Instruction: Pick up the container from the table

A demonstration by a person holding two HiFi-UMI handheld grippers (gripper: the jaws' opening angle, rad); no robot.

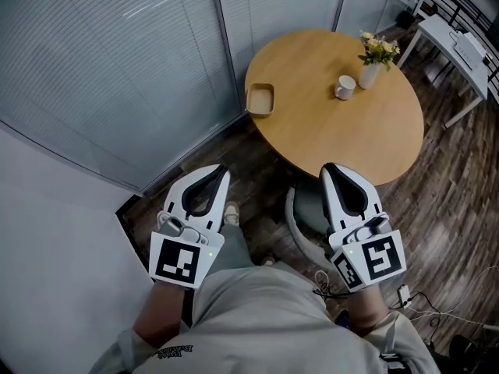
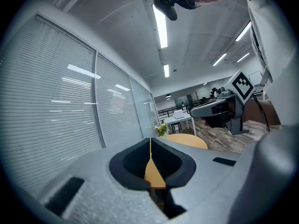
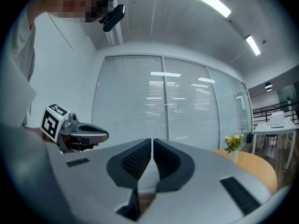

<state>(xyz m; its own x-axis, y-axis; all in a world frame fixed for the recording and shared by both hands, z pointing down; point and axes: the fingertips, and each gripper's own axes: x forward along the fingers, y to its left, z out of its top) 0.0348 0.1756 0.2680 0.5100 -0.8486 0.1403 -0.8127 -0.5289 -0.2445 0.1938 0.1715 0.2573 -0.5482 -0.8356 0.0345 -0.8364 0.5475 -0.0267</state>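
Tan container, light-wood table, white mug, yellow flowers w/ white vase, grey blinds

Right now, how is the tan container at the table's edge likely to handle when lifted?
The tan container looks shallow with a raised rim, so probably stiff, with an edge for jaws to pinch. It appears empty, so likely light. It sits at the table edge; a push might slide it off.
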